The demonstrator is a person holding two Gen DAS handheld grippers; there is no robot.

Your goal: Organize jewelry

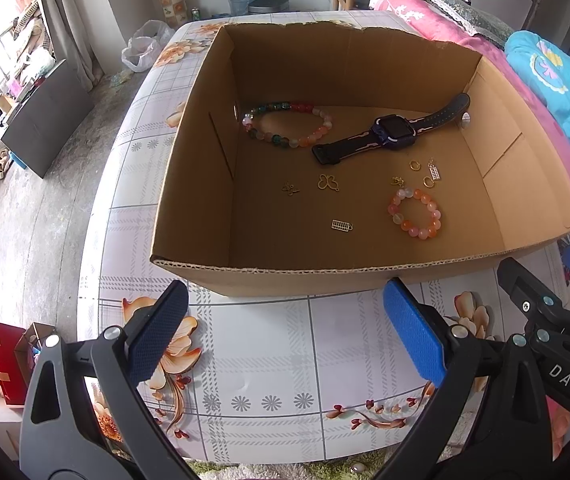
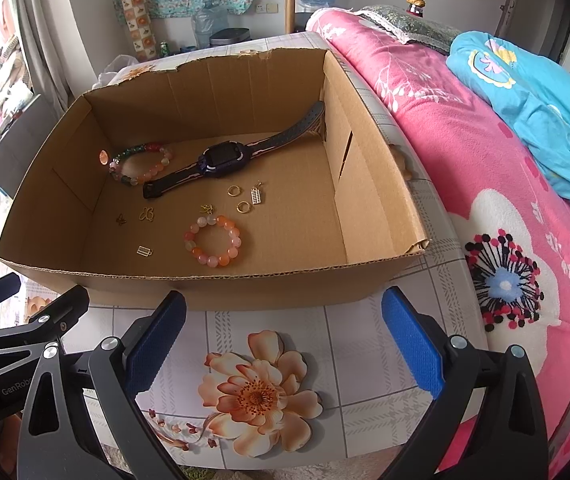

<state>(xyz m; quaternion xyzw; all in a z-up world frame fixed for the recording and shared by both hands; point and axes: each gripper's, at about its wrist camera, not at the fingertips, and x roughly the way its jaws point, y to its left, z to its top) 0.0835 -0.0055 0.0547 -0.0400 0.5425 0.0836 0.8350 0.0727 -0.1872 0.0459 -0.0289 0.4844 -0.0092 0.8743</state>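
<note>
Currently both grippers, left gripper (image 1: 281, 336) and right gripper (image 2: 283, 340), held with jaws apart, empty, short of cardboard box (image 1: 325, 270). Peach bead bracelet (image 2: 213, 241) lies ahead inside, probably nearer right; watch (image 2: 229, 160) laid diagonally beyond.

The left gripper (image 1: 285, 334) and right gripper (image 2: 283, 338) share black plastic arms with triangular cutouts, silver rivets and textured blue pads (image 2: 413, 346). White lettering reads "DAS" on one body, apparently "GenRobo" on the other.
</note>
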